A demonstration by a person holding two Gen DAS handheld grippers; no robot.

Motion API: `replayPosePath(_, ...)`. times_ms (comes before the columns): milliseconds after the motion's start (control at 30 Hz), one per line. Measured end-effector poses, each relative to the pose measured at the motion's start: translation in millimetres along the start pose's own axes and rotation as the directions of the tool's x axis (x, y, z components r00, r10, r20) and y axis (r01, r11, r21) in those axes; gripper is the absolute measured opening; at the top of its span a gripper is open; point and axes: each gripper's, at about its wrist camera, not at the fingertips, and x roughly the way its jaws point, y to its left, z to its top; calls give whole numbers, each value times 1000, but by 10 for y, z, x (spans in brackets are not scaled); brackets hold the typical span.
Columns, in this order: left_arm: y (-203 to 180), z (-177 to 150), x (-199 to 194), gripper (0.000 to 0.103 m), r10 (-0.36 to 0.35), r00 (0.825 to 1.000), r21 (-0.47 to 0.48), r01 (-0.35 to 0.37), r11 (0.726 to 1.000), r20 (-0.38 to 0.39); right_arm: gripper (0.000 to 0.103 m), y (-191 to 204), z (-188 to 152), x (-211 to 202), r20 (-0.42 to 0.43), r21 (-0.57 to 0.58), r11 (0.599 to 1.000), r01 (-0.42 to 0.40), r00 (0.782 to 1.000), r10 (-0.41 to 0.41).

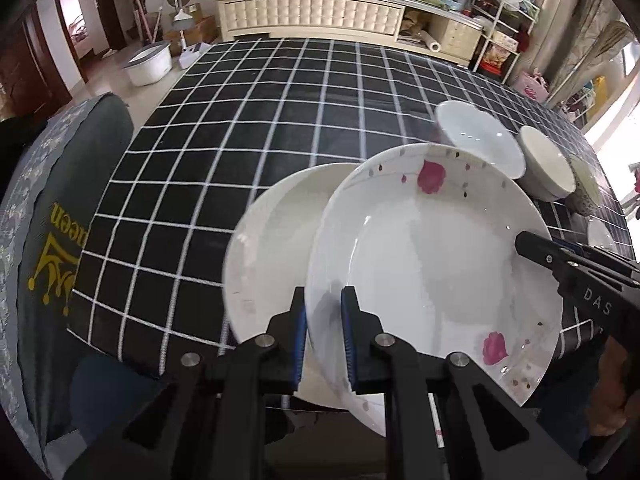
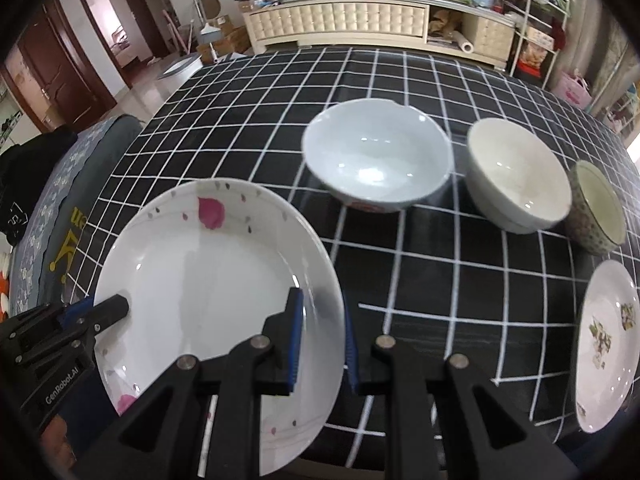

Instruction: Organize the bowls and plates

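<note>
A white plate with pink petals [image 1: 432, 264] [image 2: 208, 272] is held above the checked table [image 1: 256, 128], tilted. My left gripper [image 1: 324, 332] is shut on its left rim, and it also shows in the right wrist view [image 2: 116, 308]. My right gripper [image 2: 320, 340] is shut on its right rim, and it also shows in the left wrist view [image 1: 528, 244]. A plain white plate [image 1: 272, 248] lies on the table just beneath and to the left. A pale blue bowl [image 2: 376, 156], a cream bowl [image 2: 516, 172] and a small patterned bowl [image 2: 600, 204] stand in a row behind.
A small white plate with a floral print [image 2: 608, 344] lies at the right table edge. A chair back with a grey cover [image 1: 60, 216] stands at the left of the table. A cluttered sideboard [image 1: 312, 12] lines the far wall.
</note>
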Motion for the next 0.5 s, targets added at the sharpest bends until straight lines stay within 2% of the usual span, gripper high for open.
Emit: replayPosePath(500,299,25,226,14,5,999,-56,-7,998,-34,23,214,91,152,-17,-37,999,18,1000,-19)
